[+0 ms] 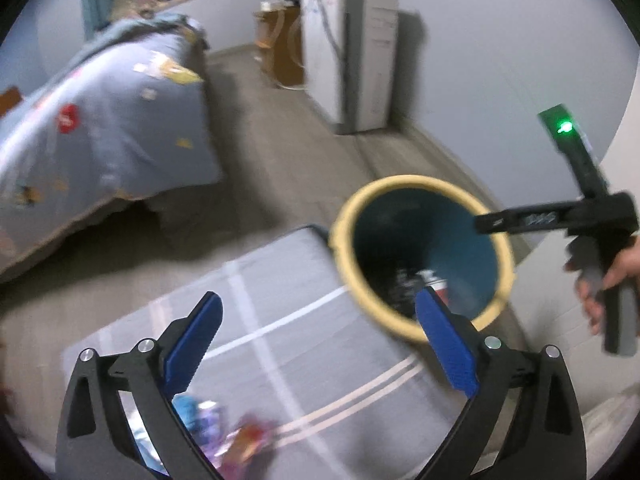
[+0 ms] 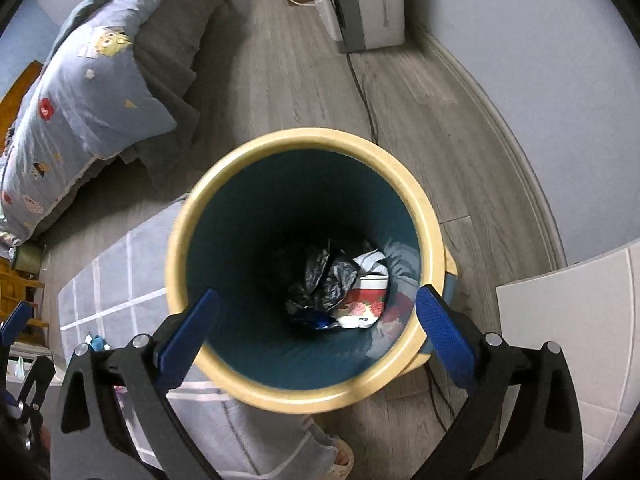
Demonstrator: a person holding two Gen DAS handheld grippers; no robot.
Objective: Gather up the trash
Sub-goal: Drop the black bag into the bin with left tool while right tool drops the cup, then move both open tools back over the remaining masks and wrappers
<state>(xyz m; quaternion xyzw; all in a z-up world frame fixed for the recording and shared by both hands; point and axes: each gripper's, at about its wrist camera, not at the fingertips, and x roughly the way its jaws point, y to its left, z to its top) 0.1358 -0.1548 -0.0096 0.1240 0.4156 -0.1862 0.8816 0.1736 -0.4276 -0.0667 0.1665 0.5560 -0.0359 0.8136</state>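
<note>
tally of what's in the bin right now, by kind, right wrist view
Inside the bin:
Black plastic bag: 1
Red-and-white floral container: 1
White crumpled paper: 1
Small blue piece: 1
Total: 4 visible; anything beneath them is hidden.

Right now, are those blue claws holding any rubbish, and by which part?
No. Both the left gripper and the right gripper stand wide open with nothing between their fingers. Rubbish already lies at the bottom of the trash bin.
</note>
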